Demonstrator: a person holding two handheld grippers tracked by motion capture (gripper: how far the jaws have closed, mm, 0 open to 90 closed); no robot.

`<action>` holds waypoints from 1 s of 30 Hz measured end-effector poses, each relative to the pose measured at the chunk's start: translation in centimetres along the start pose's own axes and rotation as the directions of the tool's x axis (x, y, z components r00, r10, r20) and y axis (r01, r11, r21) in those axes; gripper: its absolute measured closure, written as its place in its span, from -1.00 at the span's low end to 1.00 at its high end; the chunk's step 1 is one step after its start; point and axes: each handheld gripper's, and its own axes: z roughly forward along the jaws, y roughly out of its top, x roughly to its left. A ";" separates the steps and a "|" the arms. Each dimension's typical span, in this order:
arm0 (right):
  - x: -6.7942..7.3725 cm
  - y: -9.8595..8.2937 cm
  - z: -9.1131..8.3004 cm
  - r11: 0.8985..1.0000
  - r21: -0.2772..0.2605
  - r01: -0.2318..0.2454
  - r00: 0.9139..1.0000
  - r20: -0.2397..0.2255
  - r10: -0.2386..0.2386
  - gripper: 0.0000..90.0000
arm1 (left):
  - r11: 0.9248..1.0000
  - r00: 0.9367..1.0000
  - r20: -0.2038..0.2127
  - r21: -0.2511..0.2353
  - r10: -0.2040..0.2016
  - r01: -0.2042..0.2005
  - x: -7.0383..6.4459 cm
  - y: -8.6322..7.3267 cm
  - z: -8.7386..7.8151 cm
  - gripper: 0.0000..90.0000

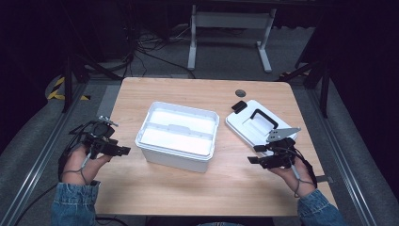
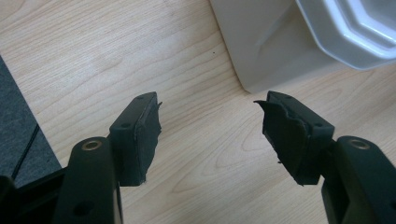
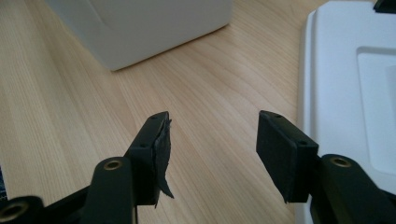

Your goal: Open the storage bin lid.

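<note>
Left gripper [image 1: 123, 150] and right gripper [image 1: 251, 160] both hanging released, jaws spread wide over bare table [image 1: 197, 188], gripping nothing. White box [image 1: 179, 136] sitting uncovered at table centre, lid [image 1: 256, 123] lying flat at two o'clock from it, just beside the right gripper. Closing judged not yet begun: lid to be gripped, carried over, seated.

A light wooden table [image 1: 155, 188] carries a lidless white storage box [image 1: 179, 135] at its middle. The box's white lid [image 1: 249, 127], black handle up, lies flat toward the right edge, apart from it.
</note>
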 end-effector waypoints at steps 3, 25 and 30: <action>0.4 -0.4 0.6 1.000 0.009 0.007 1.000 0.016 -0.007 0.02 | 1.000 1.000 -0.005 -0.003 0.005 -0.005 0.0 0.0 0.0 -0.17; 2.5 -3.3 4.5 0.998 -0.001 0.068 0.993 0.102 -0.068 -0.01 | 1.000 1.000 0.010 0.000 0.016 -0.016 -0.1 0.5 0.4 -0.16; 2.0 -3.8 5.1 0.996 -0.008 0.084 0.990 0.112 -0.083 -0.01 | 1.000 1.000 0.012 -0.004 0.022 -0.022 -0.1 0.6 0.3 -0.16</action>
